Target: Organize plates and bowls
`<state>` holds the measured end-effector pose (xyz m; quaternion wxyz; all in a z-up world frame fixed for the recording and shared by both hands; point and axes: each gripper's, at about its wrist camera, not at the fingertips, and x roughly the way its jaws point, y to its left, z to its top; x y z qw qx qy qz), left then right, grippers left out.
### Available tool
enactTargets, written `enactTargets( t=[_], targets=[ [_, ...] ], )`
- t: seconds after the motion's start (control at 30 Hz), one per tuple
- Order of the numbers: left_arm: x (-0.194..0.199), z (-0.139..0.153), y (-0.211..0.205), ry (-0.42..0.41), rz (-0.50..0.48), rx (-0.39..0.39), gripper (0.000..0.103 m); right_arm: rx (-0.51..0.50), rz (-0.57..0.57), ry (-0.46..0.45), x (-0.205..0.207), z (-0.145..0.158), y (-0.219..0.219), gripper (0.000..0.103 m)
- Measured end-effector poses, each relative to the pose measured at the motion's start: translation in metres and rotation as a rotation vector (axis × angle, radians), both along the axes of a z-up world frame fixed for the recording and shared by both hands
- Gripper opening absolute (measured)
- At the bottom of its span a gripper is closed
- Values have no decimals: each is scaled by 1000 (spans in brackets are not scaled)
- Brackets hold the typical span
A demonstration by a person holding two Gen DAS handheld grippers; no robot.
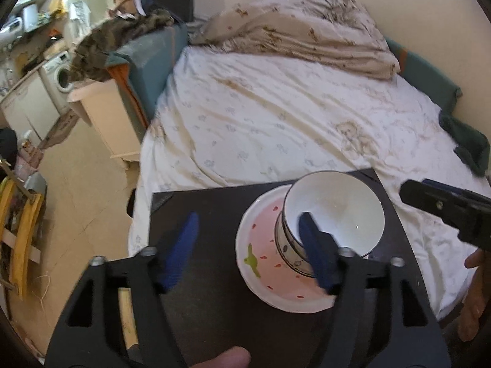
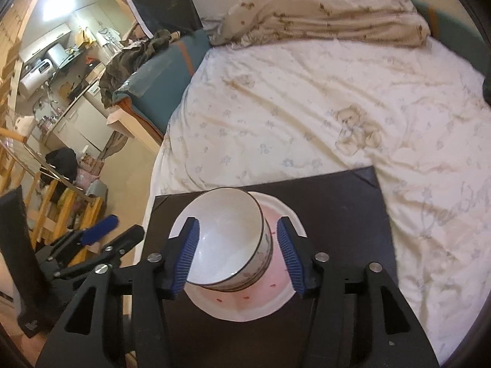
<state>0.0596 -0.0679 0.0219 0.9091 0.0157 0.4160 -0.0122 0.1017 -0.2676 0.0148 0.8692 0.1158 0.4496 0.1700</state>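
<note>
A white bowl (image 1: 337, 211) with a dark rim and patterned side stands on a pink strawberry plate (image 1: 267, 263) on a dark board (image 1: 208, 202) laid on the bed. My left gripper (image 1: 245, 251) is open above the board, to the left of the bowl; its right finger overlaps the bowl's near side. In the right wrist view the bowl (image 2: 227, 239) sits on the plate (image 2: 276, 294) between the open fingers of my right gripper (image 2: 239, 254), which do not press it. The right gripper also shows in the left wrist view (image 1: 442, 202).
The board (image 2: 337, 202) lies on a white printed bedsheet (image 1: 276, 107) with a crumpled beige blanket (image 1: 307, 27) at the far end. A wooden rack (image 1: 21, 230) and a kitchen area with a washing machine (image 1: 61, 76) lie to the left across the floor.
</note>
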Motion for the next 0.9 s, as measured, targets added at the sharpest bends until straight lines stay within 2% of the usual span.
enactTargets(
  t=[0.07, 0.33, 0.43, 0.53, 0.6, 0.7, 0.8, 0.9],
  targets=[
    [-6, 1, -3, -14, -13, 19, 75, -20, -4, -31, -9, 4, 1, 69],
    [-29, 6, -4, -35, -16, 7, 75, -35, -46, -63, -43, 8, -7, 71],
    [-41, 9, 1, -41, -5, -24, 76, -57, -51, -84, -55, 10, -8, 73],
    [-54, 12, 4, -55, 5, -35, 85, -56, -60, -90, -67, 12, -9, 85],
    [-62, 15, 6, -67, 9, -48, 86, -43, -62, -92, -73, 13, -10, 86],
    [-74, 17, 9, -77, 20, -53, 87, -47, -64, -113, -85, 16, -10, 94],
    [-83, 17, 11, -81, 24, -61, 101, -47, -67, -136, -98, 19, -10, 100],
    [-96, 18, 12, -97, 20, -70, 103, -71, -77, -175, -112, 22, -10, 103]
  ],
)
